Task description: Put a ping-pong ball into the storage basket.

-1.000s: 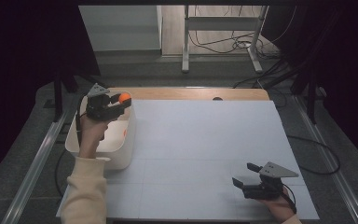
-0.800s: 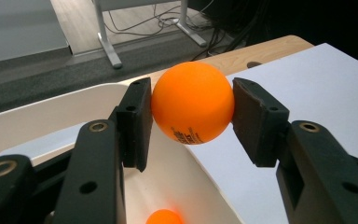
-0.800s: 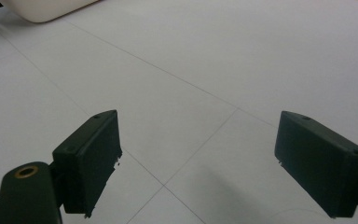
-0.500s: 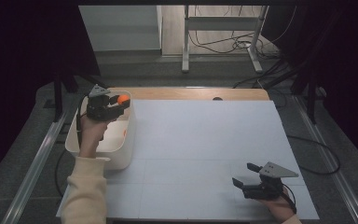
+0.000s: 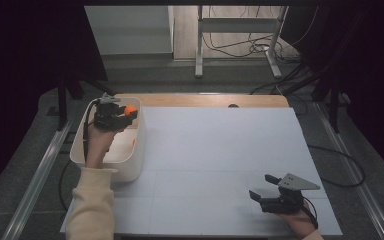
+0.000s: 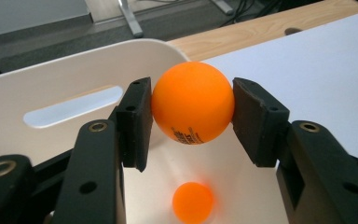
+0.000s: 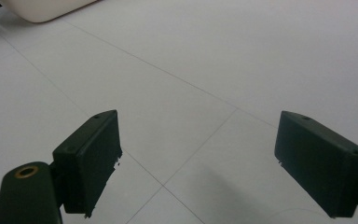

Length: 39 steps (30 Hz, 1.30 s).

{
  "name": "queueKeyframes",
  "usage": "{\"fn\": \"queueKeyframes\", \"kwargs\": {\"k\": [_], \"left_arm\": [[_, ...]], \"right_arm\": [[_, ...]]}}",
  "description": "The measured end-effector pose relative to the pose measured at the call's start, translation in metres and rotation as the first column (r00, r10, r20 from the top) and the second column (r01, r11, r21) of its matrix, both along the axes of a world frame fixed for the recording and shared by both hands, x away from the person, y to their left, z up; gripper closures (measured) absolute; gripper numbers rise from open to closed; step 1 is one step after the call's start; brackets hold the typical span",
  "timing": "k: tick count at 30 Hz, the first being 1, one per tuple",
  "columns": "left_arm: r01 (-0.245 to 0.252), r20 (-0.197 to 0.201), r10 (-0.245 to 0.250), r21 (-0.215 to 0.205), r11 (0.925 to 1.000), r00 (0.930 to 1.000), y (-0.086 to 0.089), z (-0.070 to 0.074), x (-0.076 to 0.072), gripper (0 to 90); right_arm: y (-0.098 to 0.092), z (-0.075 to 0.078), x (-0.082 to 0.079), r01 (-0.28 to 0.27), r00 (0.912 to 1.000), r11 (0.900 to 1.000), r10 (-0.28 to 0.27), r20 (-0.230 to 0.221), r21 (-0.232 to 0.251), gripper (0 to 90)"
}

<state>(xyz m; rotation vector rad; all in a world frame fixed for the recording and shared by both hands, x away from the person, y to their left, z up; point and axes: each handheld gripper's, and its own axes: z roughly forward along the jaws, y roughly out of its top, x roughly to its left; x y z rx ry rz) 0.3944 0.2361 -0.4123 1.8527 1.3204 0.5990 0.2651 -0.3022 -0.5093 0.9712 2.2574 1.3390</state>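
At the left edge of the white sheet-covered surface (image 5: 220,150) stands one white plastic tub with rounded corners and slotted handles (image 5: 130,167). The left gripper (image 5: 125,114) hangs above the tub's interior, and its fingers (image 6: 135,121) are clamped on a smooth orange table-tennis ball bearing small black print (image 6: 193,102). The pads meet the ball at opposite sides, across its widest part, and the ball sits clear of the tub wall and floor. A second, plain orange ball (image 6: 192,201) lies on the tub floor directly below. Count: two orange balls, one held and one in the tub; one tub; two grippers. Handling assessment: the held ball is judged very light, hollow and rigid, with a thin shell that could dent under excess squeeze. Its glossy round surface offers little purchase, so a hold off the middle line would likely let it squirt out. The sound place to take it is where it is taken now, across the equator with the flat pads square to it. Once let go on the open surface it is likely to bounce and roll. To the right, near the front edge of the sheet, the right gripper (image 5: 260,196) rests low in the person's hand with its fingers (image 7: 91,158) spread wide and nothing between them.
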Motion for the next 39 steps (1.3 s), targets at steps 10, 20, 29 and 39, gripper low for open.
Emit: {"fn": "queueKeyframes", "kwargs": {"k": [10,20,29,39], "left_arm": [[-0.011,-0.033,0.013,0.044,0.9989,0.9994,0.001,-0.003,0.002,49.7],[-0.012,-0.038,0.014,0.060,0.9981,0.9992,-0.001,-0.002,0.001,49.6],[-0.087,0.015,0.086,0.054,0.9948,0.9962,0.000,0.005,-0.003,22.0],[0.004,0.047,-0.003,-0.033,0.9994,0.9989,-0.005,0.014,-0.009,19.1]], "right_arm": [[0.000,0.000,0.000,0.001,1.0000,1.000,-0.001,-0.001,0.002,15.0],[0.000,0.000,0.000,0.002,1.0000,1.000,-0.002,-0.004,0.000,15.1],[0.000,0.000,0.000,0.002,1.0000,1.000,-0.002,-0.003,0.000,15.1],[0.000,0.000,0.000,0.004,1.0000,1.000,-0.004,-0.003,-0.003,15.0]]}}
